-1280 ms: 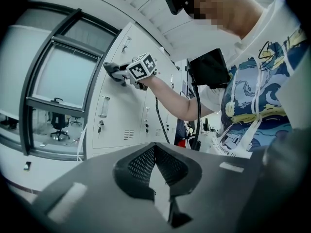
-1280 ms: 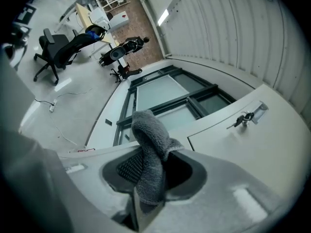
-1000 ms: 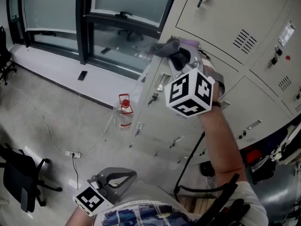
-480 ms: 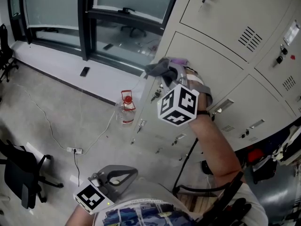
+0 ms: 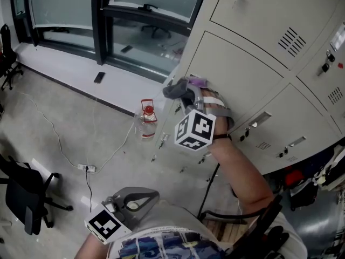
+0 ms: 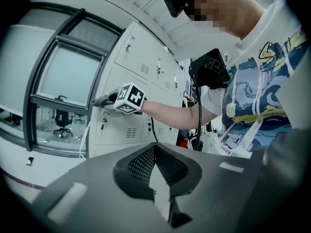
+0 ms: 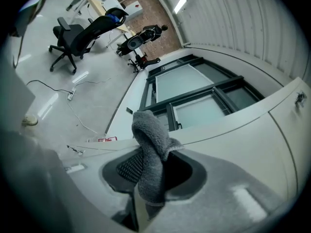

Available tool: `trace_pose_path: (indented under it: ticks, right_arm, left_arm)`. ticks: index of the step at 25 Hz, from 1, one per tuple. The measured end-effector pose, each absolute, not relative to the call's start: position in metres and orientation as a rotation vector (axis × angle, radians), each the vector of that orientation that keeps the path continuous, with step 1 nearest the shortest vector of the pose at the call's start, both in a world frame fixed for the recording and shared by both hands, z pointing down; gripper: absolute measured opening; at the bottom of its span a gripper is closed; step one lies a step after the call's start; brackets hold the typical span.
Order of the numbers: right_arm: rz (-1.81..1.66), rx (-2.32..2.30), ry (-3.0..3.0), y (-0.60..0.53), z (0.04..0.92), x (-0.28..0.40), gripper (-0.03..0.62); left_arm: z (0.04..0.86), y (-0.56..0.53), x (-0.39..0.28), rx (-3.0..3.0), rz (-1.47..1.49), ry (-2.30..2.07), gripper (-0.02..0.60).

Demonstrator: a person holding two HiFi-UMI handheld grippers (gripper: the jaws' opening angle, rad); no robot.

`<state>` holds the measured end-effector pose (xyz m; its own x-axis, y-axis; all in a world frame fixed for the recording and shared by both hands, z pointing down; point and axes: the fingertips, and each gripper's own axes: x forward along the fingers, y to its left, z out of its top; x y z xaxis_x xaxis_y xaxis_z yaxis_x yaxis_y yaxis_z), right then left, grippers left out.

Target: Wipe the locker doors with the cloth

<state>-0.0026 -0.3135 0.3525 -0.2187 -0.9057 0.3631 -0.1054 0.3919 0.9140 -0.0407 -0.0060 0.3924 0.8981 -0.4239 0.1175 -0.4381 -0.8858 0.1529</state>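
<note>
Holding grey fluffy cloth (image 5: 176, 88) in right gripper (image 5: 188, 96) fingers at beige metal locker door (image 5: 240, 69) left edge; panel extends right; left gripper (image 5: 130, 203) fingers together, empty.

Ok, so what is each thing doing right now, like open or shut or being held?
locker doors, closed.
cloth, bunched up, pinched in the right gripper's jaws, held at the corner of the locker doors.
right gripper, shut on the cloth.
left gripper, jaws shut, empty, held low.
bottle, standing upright, red cap on.
</note>
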Motion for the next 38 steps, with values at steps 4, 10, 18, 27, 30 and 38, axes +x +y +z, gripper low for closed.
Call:
trace_pose_path:
  ticks: [4, 10, 18, 27, 30, 38]
  right_arm:
    - [-0.842, 0.83, -1.669, -0.312, 0.391, -0.003, 0.109]
    - [-0.836, 0.804, -1.704, -0.31, 0.394, -0.005, 0.11]
    - [-0.908, 0.88, -1.768, -0.276, 0.384, 0.016, 0.11]
    - [-0.791, 0.905, -1.71, -0.278, 0.442, 0.063, 0.11]
    - [-0.8, 0.887, -1.69, -0.288, 0.458, 0.058, 0.11]
    - [-0.917, 0.862, -1.692, -0.303, 0.471, 0.025, 0.11]
  left_arm:
    - [0.393, -0.006, -0.041, 2.881, 0.124, -0.67, 0.003]
    - [0.394, -0.006, -0.037, 2.873, 0.127, -0.669, 0.003]
    - [0.394, -0.008, -0.028, 2.884, 0.135, -0.64, 0.003]
    - [0.392, -0.012, -0.02, 2.906, 0.154, -0.604, 0.003]
    - [0.389, -0.011, -0.018, 2.911, 0.152, -0.6, 0.003]
    - [0.39, -0.009, -0.029, 2.879, 0.161, -0.657, 0.003]
